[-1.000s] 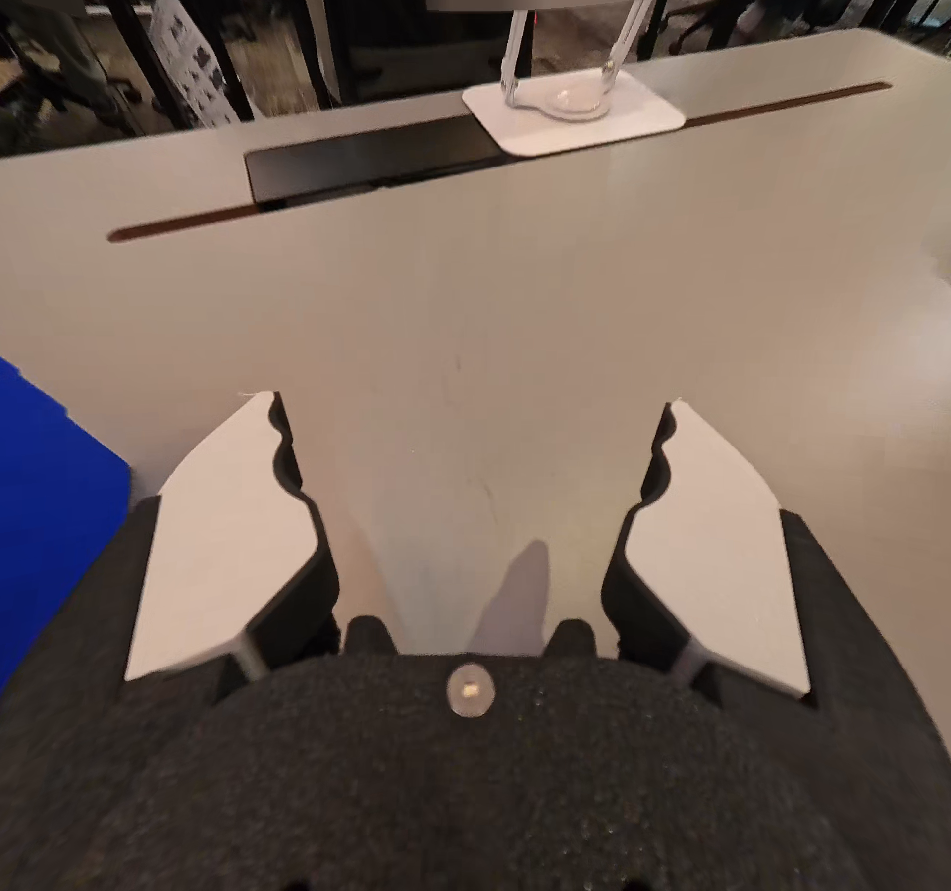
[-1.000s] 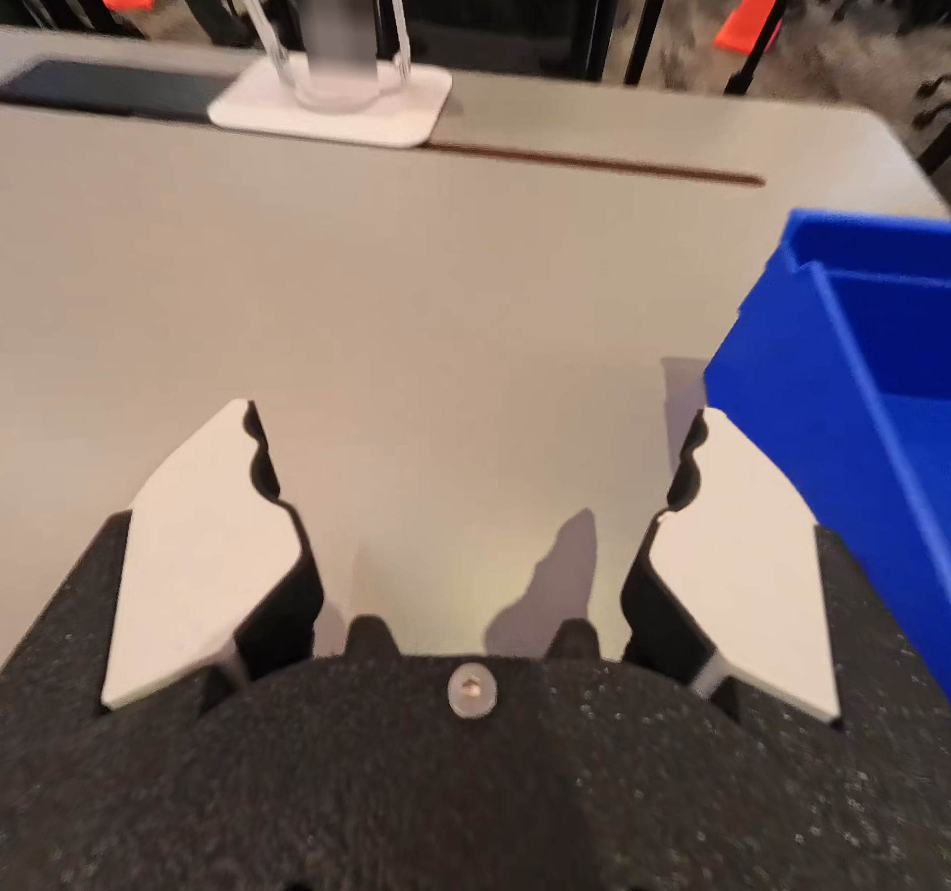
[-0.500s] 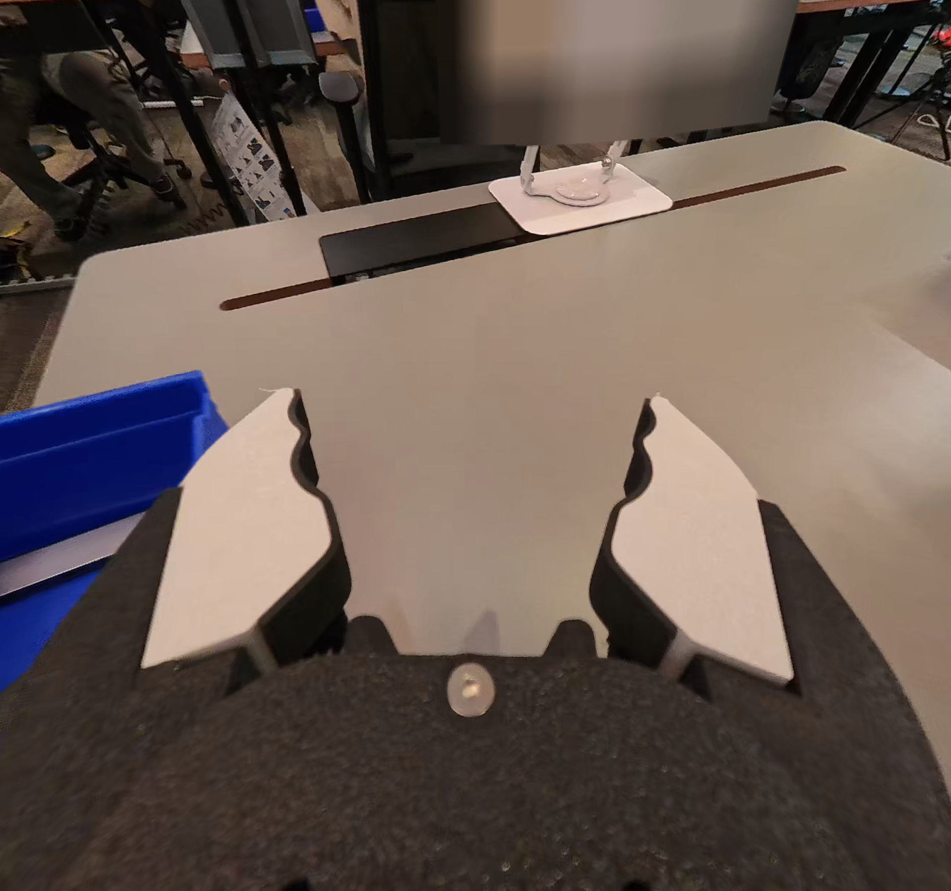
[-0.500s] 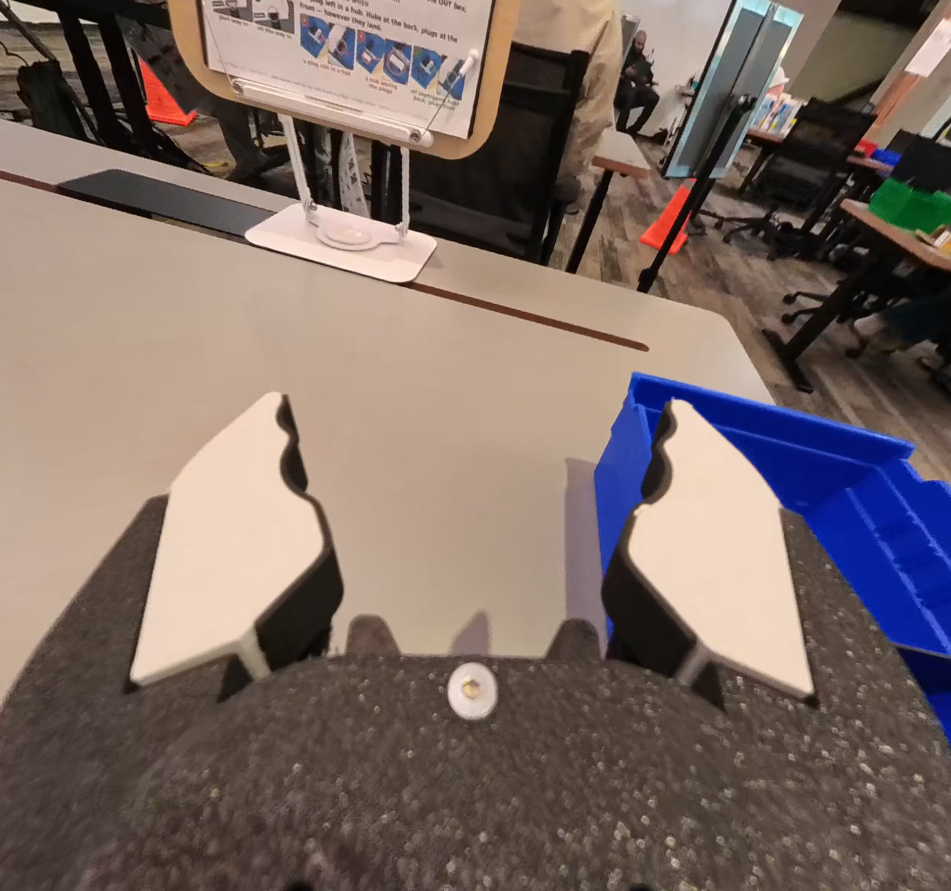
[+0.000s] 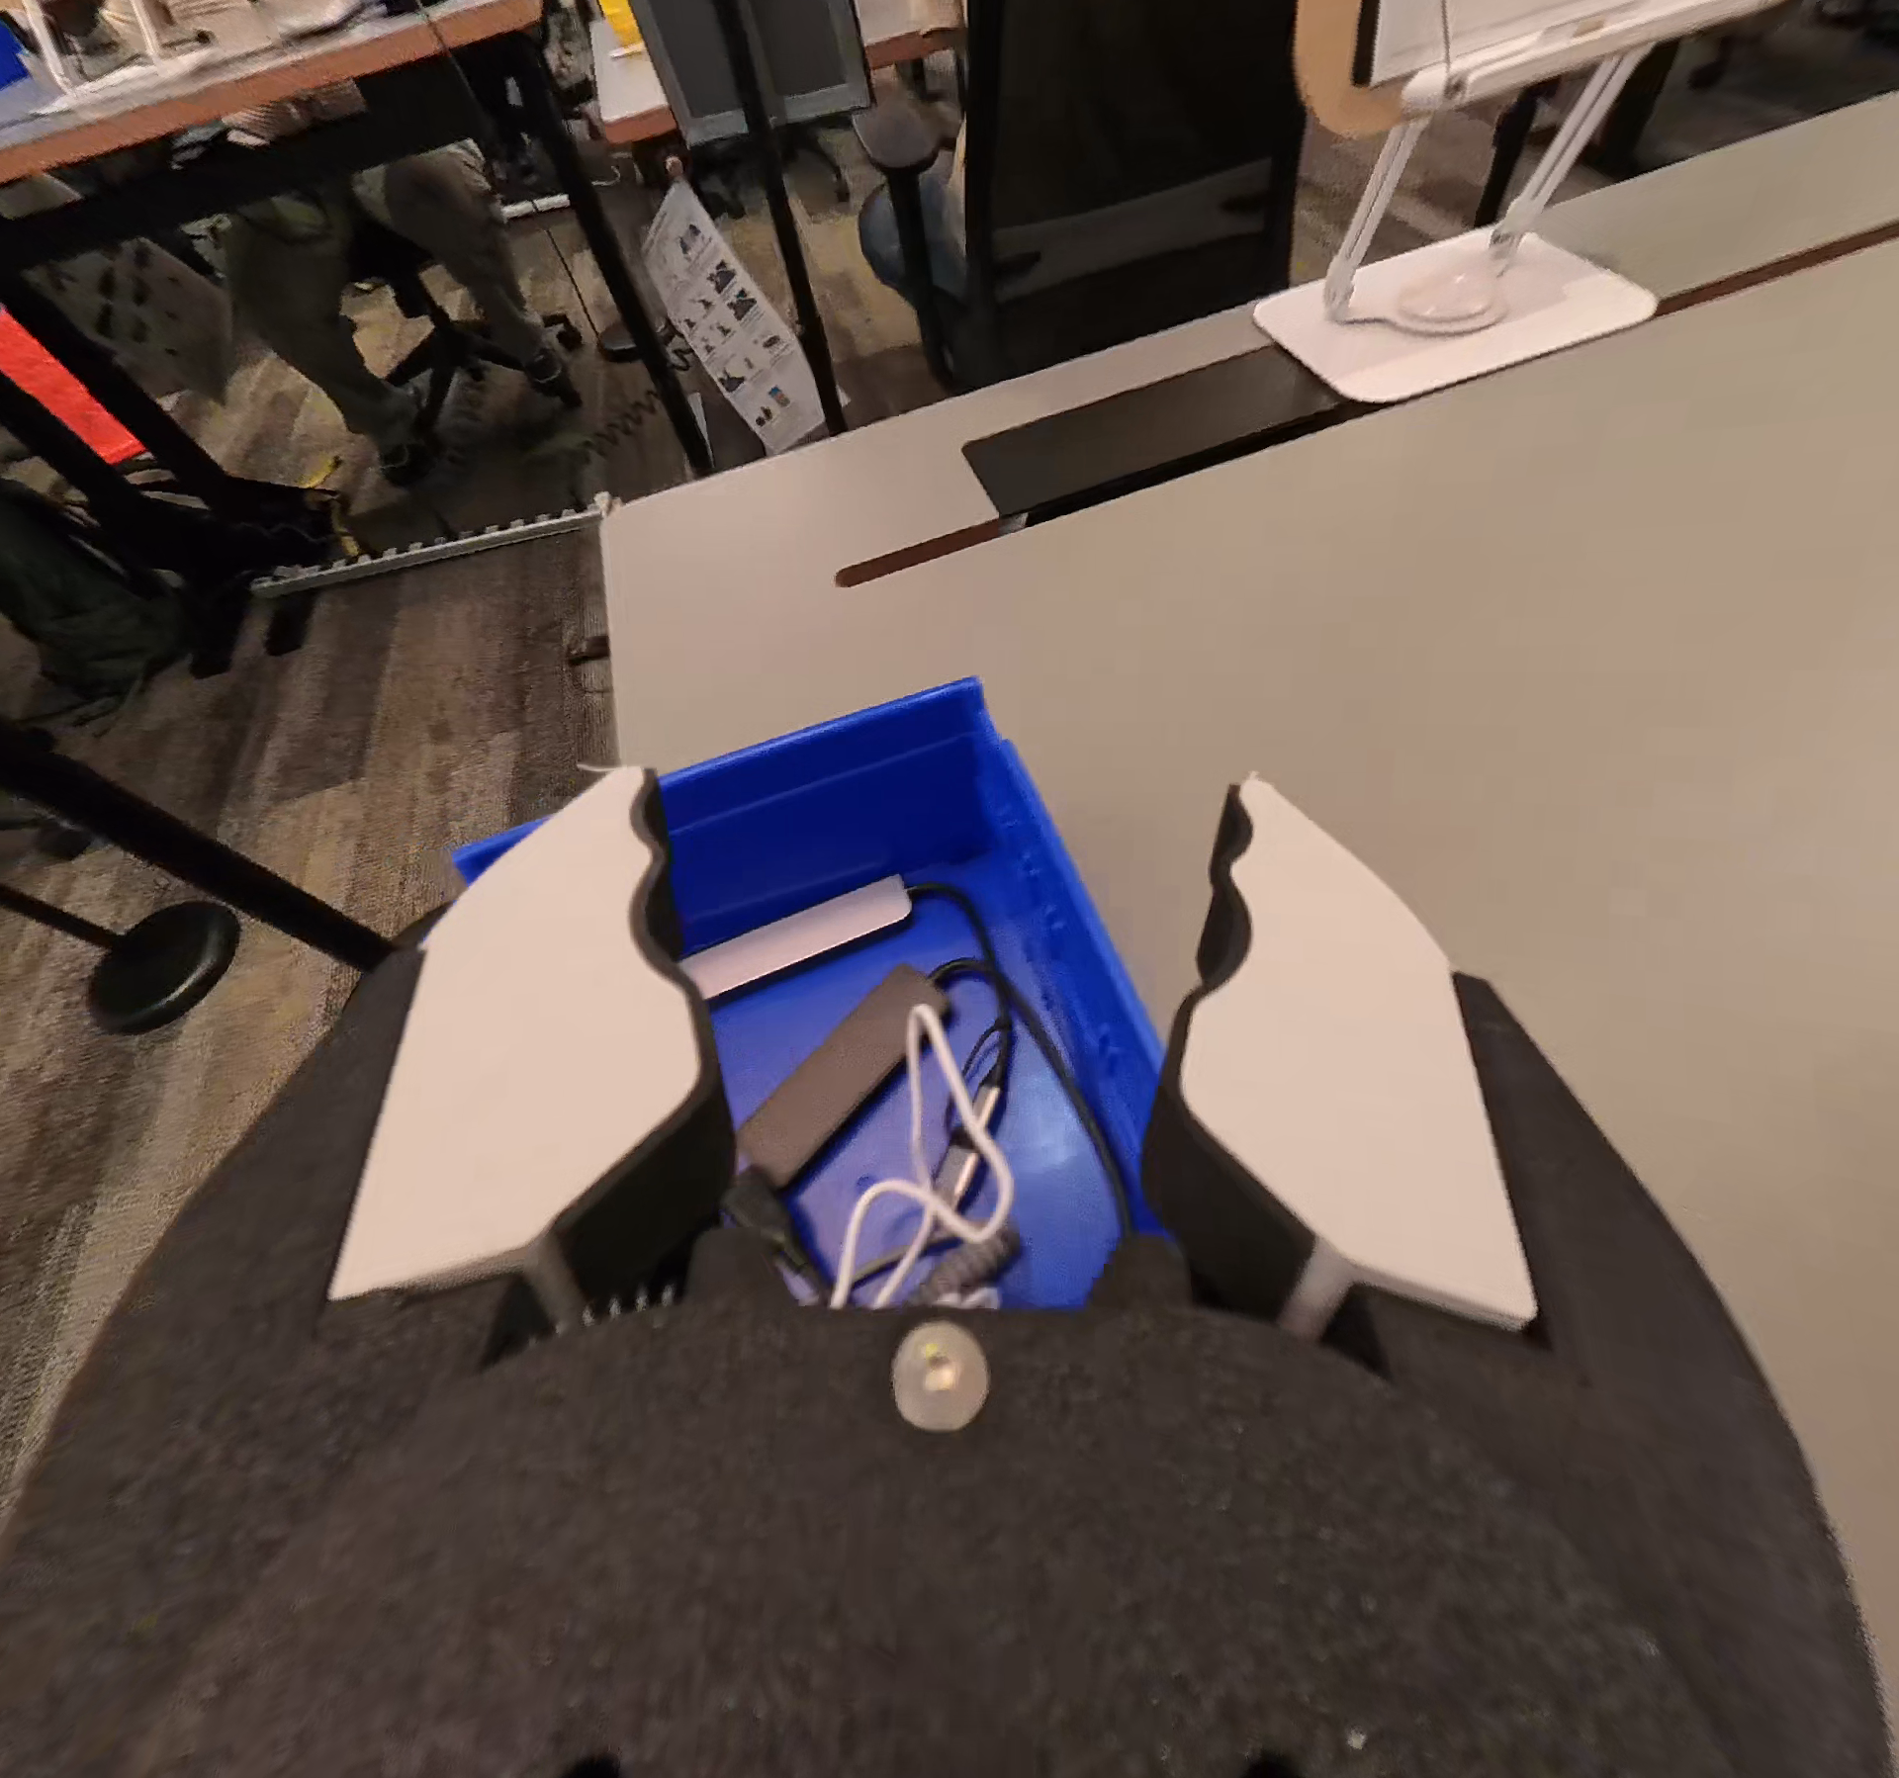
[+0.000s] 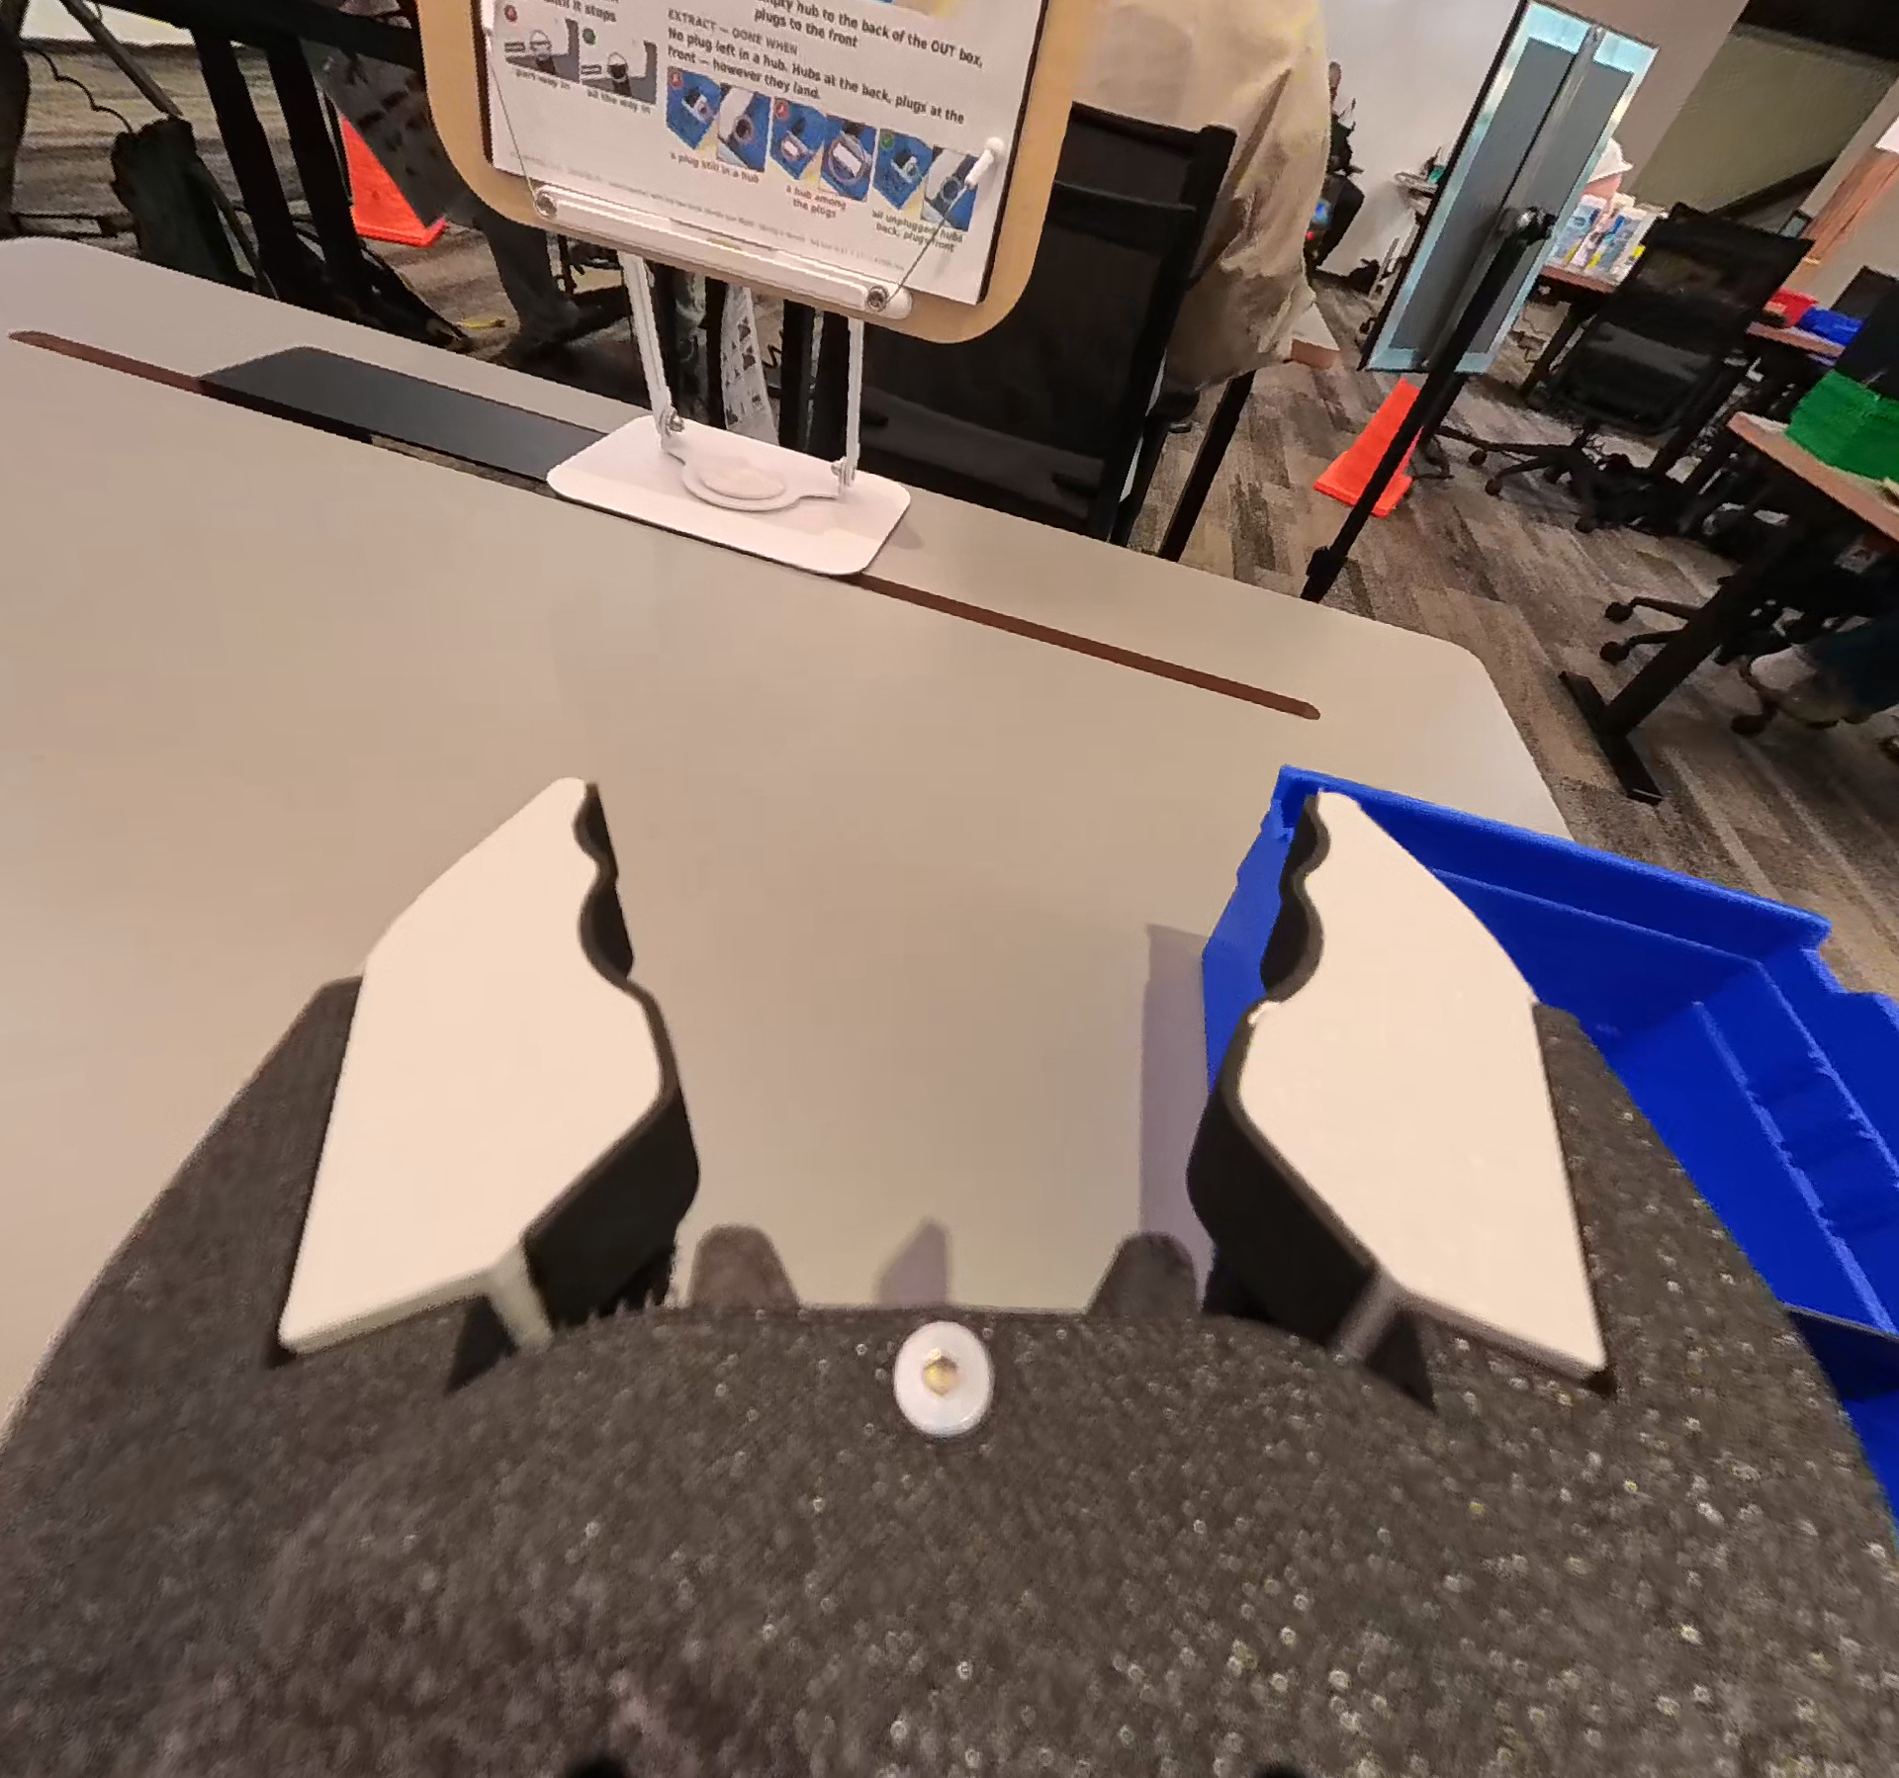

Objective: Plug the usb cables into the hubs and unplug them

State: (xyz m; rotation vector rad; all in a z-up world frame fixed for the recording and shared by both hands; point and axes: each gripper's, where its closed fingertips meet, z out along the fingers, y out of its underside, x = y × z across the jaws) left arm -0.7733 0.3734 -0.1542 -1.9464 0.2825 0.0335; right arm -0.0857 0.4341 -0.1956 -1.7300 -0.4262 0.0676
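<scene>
In the left wrist view my left gripper (image 5: 940, 789) is open and empty, held above a blue bin (image 5: 853, 804) at the table's left edge. Inside the bin lie a dark grey hub (image 5: 832, 1076), a silver hub (image 5: 812, 932), a white cable (image 5: 930, 1184) and black cables (image 5: 981, 1092). In the right wrist view my right gripper (image 6: 951, 794) is open and empty above the bare grey table (image 6: 873, 804). A second blue bin (image 6: 1665, 999) stands just right of it, behind the right finger (image 6: 1408, 1061); its inside is mostly hidden.
A white stand with an instruction sheet (image 6: 730, 496) stands at the table's far edge, next to a black panel (image 6: 401, 408) and a slot (image 6: 1089, 645). Beyond the table are a black chair (image 5: 1120, 116), seated people, other desks and tripod poles. About 20 cm separates my left fingertips from the dark grey hub (image 5: 832, 1076).
Both grippers have risen and tilted up. The left one has swung left over the blue bin, bringing the hubs and cables into view. Both stay open.
</scene>
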